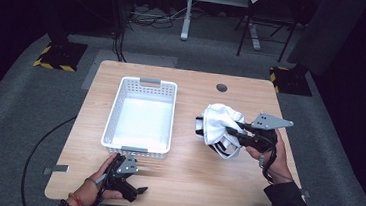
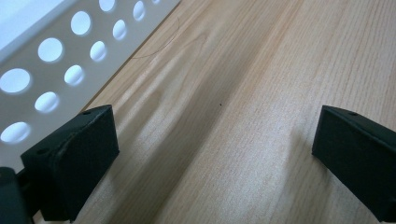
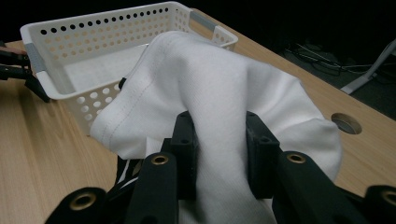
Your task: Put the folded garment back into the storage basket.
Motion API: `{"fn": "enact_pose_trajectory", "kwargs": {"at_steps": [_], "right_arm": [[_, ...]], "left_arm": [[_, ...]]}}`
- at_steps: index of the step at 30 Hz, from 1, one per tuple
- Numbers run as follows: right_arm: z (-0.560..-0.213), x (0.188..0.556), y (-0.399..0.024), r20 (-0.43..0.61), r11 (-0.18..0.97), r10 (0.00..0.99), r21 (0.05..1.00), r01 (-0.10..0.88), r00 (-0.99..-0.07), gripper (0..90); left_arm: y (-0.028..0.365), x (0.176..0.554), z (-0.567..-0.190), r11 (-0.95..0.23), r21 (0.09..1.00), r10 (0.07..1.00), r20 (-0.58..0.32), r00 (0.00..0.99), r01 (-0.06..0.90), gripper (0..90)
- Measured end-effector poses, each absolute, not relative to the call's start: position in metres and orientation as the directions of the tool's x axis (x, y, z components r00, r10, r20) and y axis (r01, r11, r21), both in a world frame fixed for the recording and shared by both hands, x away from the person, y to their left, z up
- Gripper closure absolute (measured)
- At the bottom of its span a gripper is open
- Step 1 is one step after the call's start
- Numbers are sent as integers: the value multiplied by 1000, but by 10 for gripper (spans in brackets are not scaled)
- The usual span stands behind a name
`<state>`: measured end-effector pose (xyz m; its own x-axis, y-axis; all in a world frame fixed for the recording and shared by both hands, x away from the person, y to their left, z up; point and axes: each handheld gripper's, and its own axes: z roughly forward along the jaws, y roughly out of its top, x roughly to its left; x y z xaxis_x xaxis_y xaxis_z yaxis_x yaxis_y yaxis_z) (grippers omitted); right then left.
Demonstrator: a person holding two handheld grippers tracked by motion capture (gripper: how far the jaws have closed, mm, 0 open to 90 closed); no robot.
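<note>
A white cloth with black trim (image 1: pixel 219 126) hangs bunched above the right half of the wooden table (image 1: pixel 190 169), pinched by my right gripper (image 1: pixel 236 130). In the right gripper view the white cloth (image 3: pixel 201 88) is squeezed between the two black jaws of the right gripper (image 3: pixel 219 149). A white perforated basket (image 1: pixel 141 117) stands empty at the table's left centre. My left gripper (image 1: pixel 136 189) rests near the front edge just below the basket, jaws wide apart. In the left gripper view the left gripper (image 2: pixel 215 149) has bare wood between its jaws, beside the basket wall (image 2: pixel 51 60).
A round cable hole (image 1: pixel 221 88) sits near the table's far edge. Beyond the table are a desk frame, stands with yellow-black bases (image 1: pixel 59 54) and cables on the grey floor. The basket (image 3: pixel 116 42) lies behind the cloth in the right gripper view.
</note>
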<state>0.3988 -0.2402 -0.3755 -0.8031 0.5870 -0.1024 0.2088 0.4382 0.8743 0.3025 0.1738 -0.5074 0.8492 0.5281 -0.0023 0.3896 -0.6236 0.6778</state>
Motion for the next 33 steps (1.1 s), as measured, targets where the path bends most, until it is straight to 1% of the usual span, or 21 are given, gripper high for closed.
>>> {"fn": "enact_pose_trajectory", "kwargs": {"at_steps": [12,33], "right_arm": [[-364,407,-229,-102,425,582,884,195,-807,703],[-343,416,-201,-133,435,554,888,149,-822,703]], "left_arm": [[174,302,-507,-624,677,528,-2,849,389,2],[174,303,-507,-625,678,527,-1,850,388,2]]}}
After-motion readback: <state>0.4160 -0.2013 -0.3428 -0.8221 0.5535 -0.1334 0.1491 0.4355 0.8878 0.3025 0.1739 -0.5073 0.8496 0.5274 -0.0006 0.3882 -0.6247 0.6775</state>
